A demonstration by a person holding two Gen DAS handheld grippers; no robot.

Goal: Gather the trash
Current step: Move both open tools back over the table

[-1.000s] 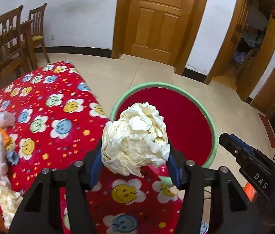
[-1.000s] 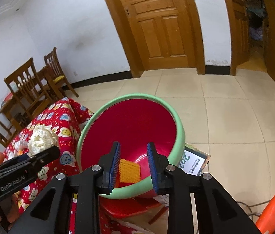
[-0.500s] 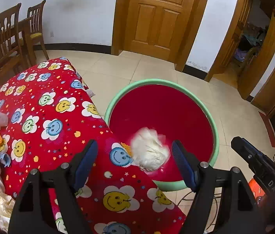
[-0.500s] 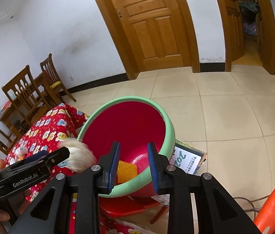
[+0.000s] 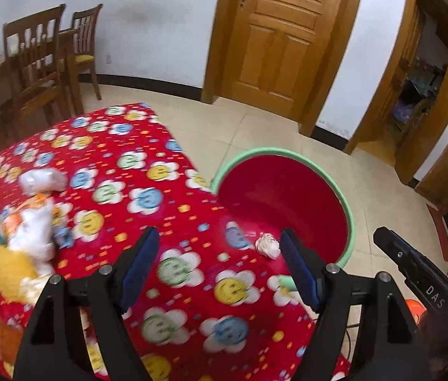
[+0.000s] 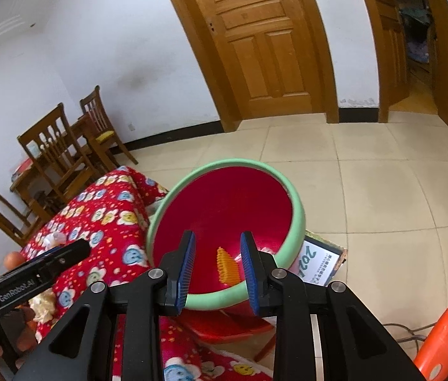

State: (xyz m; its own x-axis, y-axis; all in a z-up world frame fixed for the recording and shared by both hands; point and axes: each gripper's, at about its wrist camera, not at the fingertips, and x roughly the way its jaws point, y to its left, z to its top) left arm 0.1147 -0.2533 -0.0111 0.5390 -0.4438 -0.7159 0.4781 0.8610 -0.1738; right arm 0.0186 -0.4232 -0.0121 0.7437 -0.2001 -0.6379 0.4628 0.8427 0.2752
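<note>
Left gripper (image 5: pixel 219 265) hangs over the red tablecloth (image 5: pixel 173 273) with its blue-padded jaws spread wide and nothing between them. Right gripper (image 6: pixel 217 273) sits at the near rim of the red basin (image 6: pixel 230 203), jaws narrowly apart; whether the pads press on that rim cannot be told, and the rim passes just behind them.

Taking the basin as the landmark: it is red inside with a pale green rim (image 5: pixel 349 222) and stands tilted just off the tablecloth's right edge. Inside it, low against the near wall, lies a crumpled white paper ball (image 5: pixel 268 245); in the right wrist view a ribbed yellow piece (image 6: pixel 227 266) lies in the bottom, between that gripper's fingers as seen from the camera.

Left of the basin, well apart from it on the tablecloth, a blurred heap of leftover trash (image 5: pixel 30 222) remains: white wads, orange and yellow scraps. Just right of the basin, on the tiled floor, lies a printed card (image 6: pixel 317 265); nearer the camera on that side stands an orange stool (image 6: pixel 446 333).

Beyond the basin a wooden door (image 5: pixel 282 31) stands shut, and far to its left are wooden chairs (image 5: pixel 39 63) against the white wall.
</note>
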